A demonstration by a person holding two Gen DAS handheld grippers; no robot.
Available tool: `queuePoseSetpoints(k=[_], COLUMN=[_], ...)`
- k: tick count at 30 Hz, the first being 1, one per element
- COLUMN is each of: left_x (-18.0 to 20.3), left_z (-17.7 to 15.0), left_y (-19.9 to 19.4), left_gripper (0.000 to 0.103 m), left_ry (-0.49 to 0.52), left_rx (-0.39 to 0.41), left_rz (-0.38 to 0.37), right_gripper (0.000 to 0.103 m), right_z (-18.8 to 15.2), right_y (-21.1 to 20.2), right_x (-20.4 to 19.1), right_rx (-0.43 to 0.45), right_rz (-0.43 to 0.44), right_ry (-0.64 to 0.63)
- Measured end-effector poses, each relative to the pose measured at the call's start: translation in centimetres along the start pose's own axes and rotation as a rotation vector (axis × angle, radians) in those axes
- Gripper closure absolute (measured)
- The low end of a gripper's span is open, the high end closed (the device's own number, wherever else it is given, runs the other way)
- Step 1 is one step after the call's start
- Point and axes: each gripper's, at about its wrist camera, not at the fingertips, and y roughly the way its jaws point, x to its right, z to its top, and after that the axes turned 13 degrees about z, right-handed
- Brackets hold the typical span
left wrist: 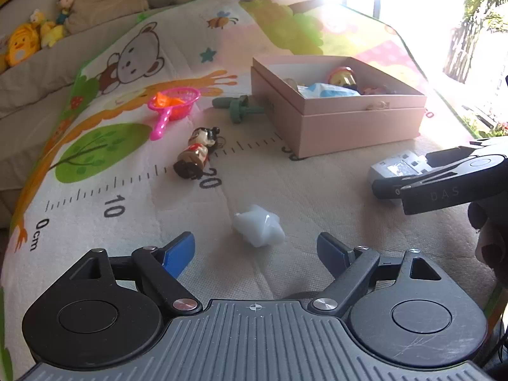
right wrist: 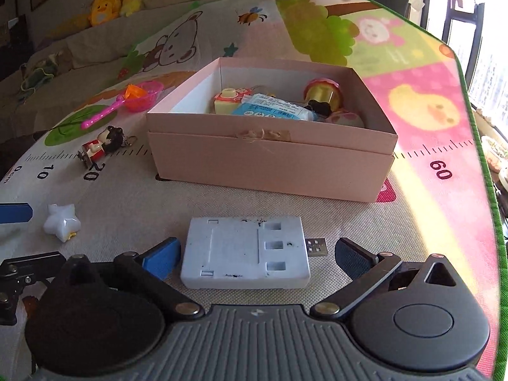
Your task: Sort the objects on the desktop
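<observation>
The mat (right wrist: 428,190) covers the whole work surface, soft and quilted, so anything pressed on it will sink slightly. On it stands the pink box (right wrist: 270,162), open-topped and already holding several items; judged the sorting destination. Its card walls look thin and would dent under a hard knock. In front of the box lies the white charger (right wrist: 244,250), flat on the mat with its USB plug (right wrist: 317,247) pointing right. The right gripper (right wrist: 257,255) is spread wide with the charger between its fingers, pads apart from the casing, nothing gripped. The charger appears rigid, light, smooth plastic; best taken across its two short ends or, after turning, its long sides, keeping clear of the plug, which could bend. Farther left lie the doll (left wrist: 197,154), the pink sieve (left wrist: 174,104) and a green piece (left wrist: 238,108) beside the box, all untouched. Smallest is the white star (left wrist: 258,225), just ahead of the left gripper (left wrist: 255,254), whose fingers stand open and empty. The star looks glossy, light and possibly slippery; grip across its body, not its points.
</observation>
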Motion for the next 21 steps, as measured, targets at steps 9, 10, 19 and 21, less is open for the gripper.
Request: queuePoseSetpoints(k=[9, 10, 19, 21], left_x=[1.7, 1.8, 2.3, 3.0], left_z=[1.3, 1.3, 6.7, 9.5], left_y=[1.6, 1.5, -3.8, -3.8], left_gripper=[0.050, 0.055, 0.061, 0.061], left_ry=[0.042, 0.045, 0.089, 0.092], left_rx=[-0.002, 0.003, 0.249, 0.324], left_rz=[0.017, 0.015, -0.070, -0.077], right_gripper=[0.012, 0.012, 0.012, 0.012], right_z=[-0.9, -1.0, 3.4, 5.0], right_y=[-2.8, -3.5, -14.9, -16.4], right_x=[-0.9, -0.9, 0.3, 0.8], right_rx=[0.010, 0.014, 0.258, 0.319], right_rz=[0.024, 0.033, 0.009, -0.010], right_ry=[-0.064, -0.071, -0.144, -0.152])
